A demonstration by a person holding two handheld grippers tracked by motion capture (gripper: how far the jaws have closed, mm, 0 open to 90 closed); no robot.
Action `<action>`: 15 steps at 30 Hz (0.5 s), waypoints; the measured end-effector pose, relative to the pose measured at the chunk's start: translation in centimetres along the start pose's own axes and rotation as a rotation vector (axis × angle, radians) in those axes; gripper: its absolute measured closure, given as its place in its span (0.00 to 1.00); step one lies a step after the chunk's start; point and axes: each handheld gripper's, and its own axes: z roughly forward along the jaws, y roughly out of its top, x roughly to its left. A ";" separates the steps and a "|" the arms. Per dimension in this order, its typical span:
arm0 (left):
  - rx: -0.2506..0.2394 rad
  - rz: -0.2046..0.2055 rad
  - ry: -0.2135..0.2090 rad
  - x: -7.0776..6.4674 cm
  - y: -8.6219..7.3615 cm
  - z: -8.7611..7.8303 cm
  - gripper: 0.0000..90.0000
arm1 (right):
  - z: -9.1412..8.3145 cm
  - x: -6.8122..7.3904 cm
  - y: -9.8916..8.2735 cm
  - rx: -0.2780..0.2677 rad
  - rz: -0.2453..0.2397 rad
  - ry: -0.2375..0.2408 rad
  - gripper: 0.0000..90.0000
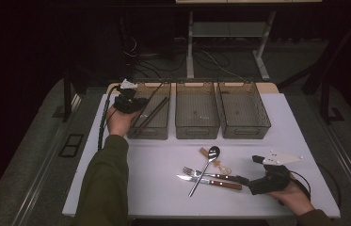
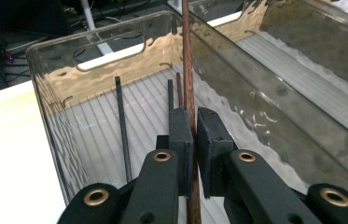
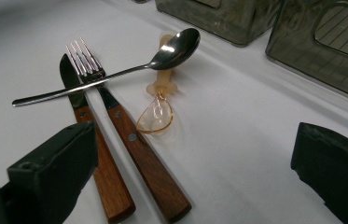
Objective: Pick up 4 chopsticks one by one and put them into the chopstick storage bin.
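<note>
Wooden chopstick (image 2: 188,70) is pinched in left gripper (image 2: 194,140), long axis running up along the jaws, over left bin (image 1: 131,131) holding 2 dark sticks. Right gripper (image 3: 195,172) is spread wide, nearest knife (image 3: 98,154) and fork (image 3: 134,144), handles pointing at it.

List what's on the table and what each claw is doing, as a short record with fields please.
Bins: three clear bins in a row at the table's far side
Left bin contents: dark sticks lying inside
Left claw: shut on a reddish-brown chopstick, above the left bin
Right claw: open, near the cutlery, touching nothing
Cutlery: fork and knife with wooden handles, side by side
Spoon: metal, lying across fork and knife
Small item: clear plastic spoon beside the fork
Surface: white table
</note>
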 end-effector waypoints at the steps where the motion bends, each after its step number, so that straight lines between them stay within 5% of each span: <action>1: -0.001 -0.004 0.002 0.1 -0.1 0.0 0.94 | 0.0 0.0 0.0 0.000 0.001 0.001 0.01; 15: -0.004 -0.032 0.026 1.0 -0.6 0.7 0.90 | 0.0 -0.1 0.0 0.003 0.003 0.001 0.01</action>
